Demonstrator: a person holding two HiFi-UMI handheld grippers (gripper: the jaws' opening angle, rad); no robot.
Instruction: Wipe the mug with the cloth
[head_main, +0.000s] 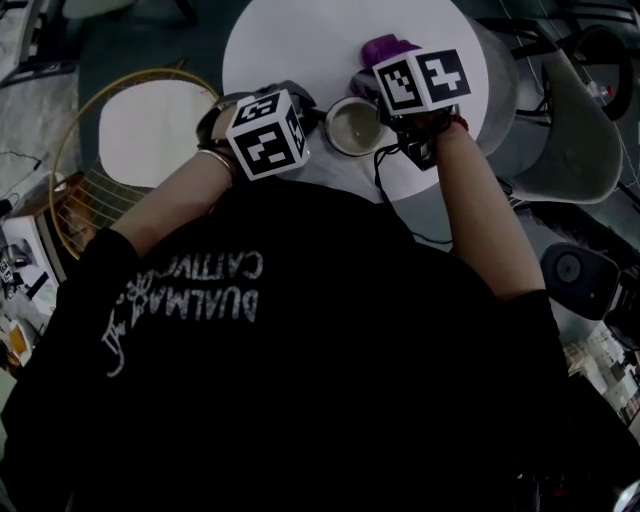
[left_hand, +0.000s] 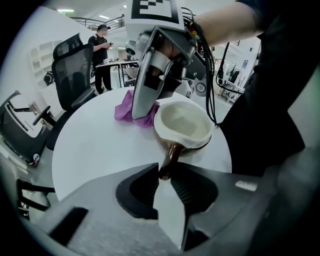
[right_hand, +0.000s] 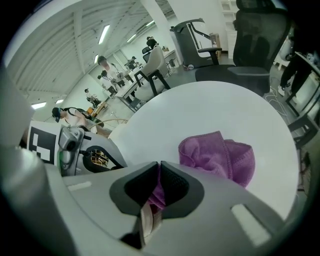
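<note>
Left gripper (left_hand: 164, 170): jaws pinched on the mug's handle (left_hand: 170, 155). I've got the mug (head_main: 353, 126) held steady by it, with the handle running straight back from the cup into my jaws. The mug's mouth faces up, pale inside and brown outside. It's at the near edge of the table (head_main: 300, 40). I can't tell whether the base is resting on the table or just off it.

Right gripper (right_hand: 159, 165): jaws pressed together on a fold of the cloth (right_hand: 220, 157). The rest of the cloth is bunched on the table ahead of the tips.

Key geometry for the next move:
- The mug sits between the two grippers, handle toward the left one, with the open side of the rim facing the right one.
- The cloth is on the far side of the mug from the handle, just beside the rim. I can't confirm contact from the left gripper view.
- The right gripper is the nearer one and already has the cloth, so my call is a short sweep in toward the rim and over it while the left holds the handle.
- Risk as I see it: pushing sideways on the rim could twist the handle in the left jaws.

Writing:
- No label is visible on the mug or cloth.
- The gripper cubes carry only square marker patterns.
- The black shirt (head_main: 300, 350) has white print, seen upside down from the head view. It looks like "DUALMA…" over a second line I can't read reliably.
</note>
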